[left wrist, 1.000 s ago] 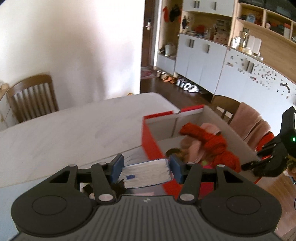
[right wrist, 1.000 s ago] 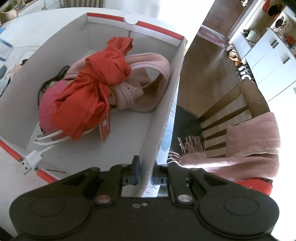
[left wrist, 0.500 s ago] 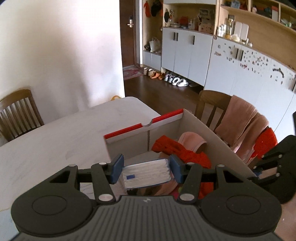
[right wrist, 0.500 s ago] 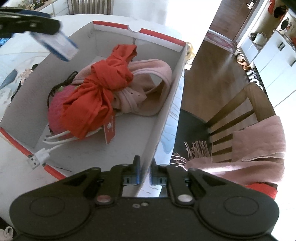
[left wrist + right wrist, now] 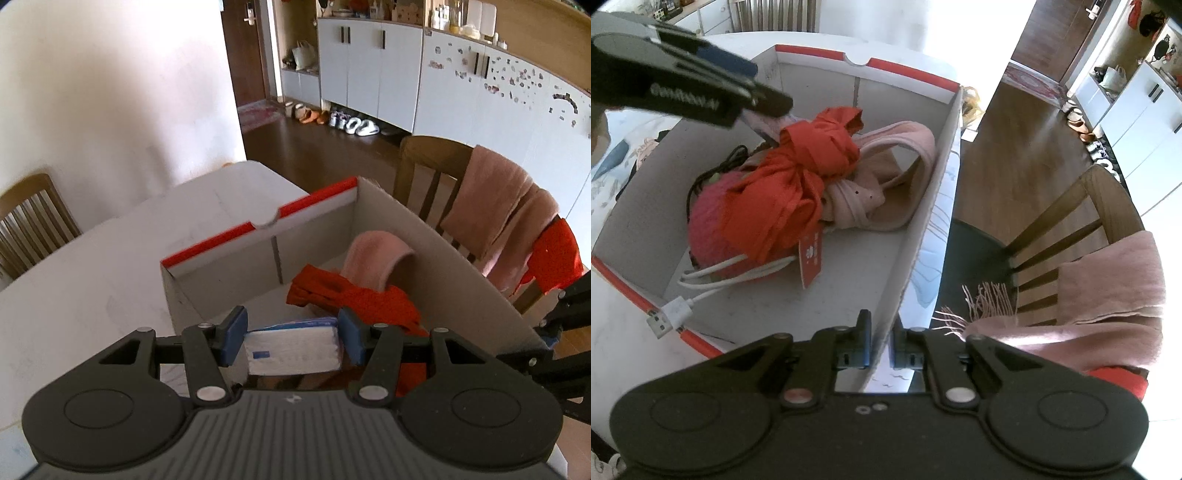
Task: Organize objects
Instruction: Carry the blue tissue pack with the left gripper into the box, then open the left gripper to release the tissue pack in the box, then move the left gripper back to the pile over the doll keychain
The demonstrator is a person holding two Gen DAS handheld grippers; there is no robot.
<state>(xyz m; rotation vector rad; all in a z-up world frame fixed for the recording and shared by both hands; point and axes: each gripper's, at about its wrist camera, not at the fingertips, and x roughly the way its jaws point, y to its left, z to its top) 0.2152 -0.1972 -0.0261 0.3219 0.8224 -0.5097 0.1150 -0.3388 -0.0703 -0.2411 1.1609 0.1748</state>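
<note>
My left tongs (image 5: 291,341) grip a white tissue pack (image 5: 292,347) over the near end of the red-rimmed cardboard box (image 5: 258,225) on the bench (image 5: 92,266). My right tongs (image 5: 881,345) pinch the box's side wall, nearly closed. Inside lie a red cloth (image 5: 798,184), a pink cloth (image 5: 886,184), a pink ball (image 5: 709,225) and a white USB cable (image 5: 676,314), crowding the floor. Beyond stands a chair (image 5: 432,173) draped with a pink scarf (image 5: 498,218).

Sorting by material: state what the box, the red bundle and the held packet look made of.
Box: matte grey cardboard, visible folds, red-trimmed rim. Red bundle: thin woven fabric, knotted and creased. Packet in the left gripper: probably tissues in glossy plastic wrap, layered white edges showing.
</note>
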